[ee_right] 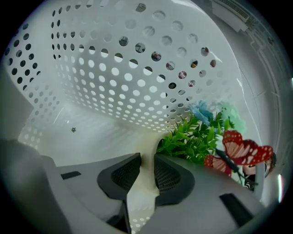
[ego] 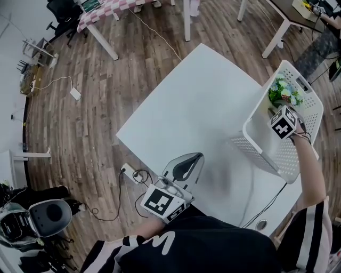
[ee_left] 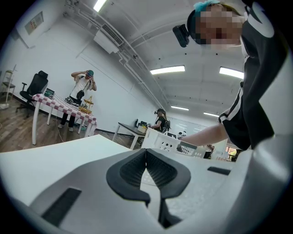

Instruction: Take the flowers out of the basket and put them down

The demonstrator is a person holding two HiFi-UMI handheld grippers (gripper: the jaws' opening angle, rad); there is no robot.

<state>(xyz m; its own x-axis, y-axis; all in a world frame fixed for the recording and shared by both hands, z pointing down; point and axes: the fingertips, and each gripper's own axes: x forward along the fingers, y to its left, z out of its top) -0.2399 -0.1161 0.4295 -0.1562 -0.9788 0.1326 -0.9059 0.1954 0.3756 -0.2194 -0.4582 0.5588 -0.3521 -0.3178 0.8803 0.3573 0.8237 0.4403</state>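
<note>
A white perforated basket [ego: 250,139] stands on the right end of the white table [ego: 197,101]. In it lies a bunch of artificial flowers [ego: 285,91] with green leaves, pale blue blooms and a red butterfly [ee_right: 242,153]. My right gripper [ego: 281,111] reaches into the basket [ee_right: 114,68]. In the right gripper view its jaws [ee_right: 147,157] stand a narrow gap apart with a cream part at the foot of the flowers [ee_right: 192,137] between the pads. My left gripper [ego: 198,157] hovers low over the table's near edge, shut and holding nothing [ee_left: 146,151].
A thin cable [ego: 250,197] runs across the table's near right corner. On the wooden floor to the left lie a power strip [ego: 128,171] and cords. A checkered table [ego: 106,10] and an office chair [ego: 61,13] stand further off. A person [ee_left: 82,91] stands beyond.
</note>
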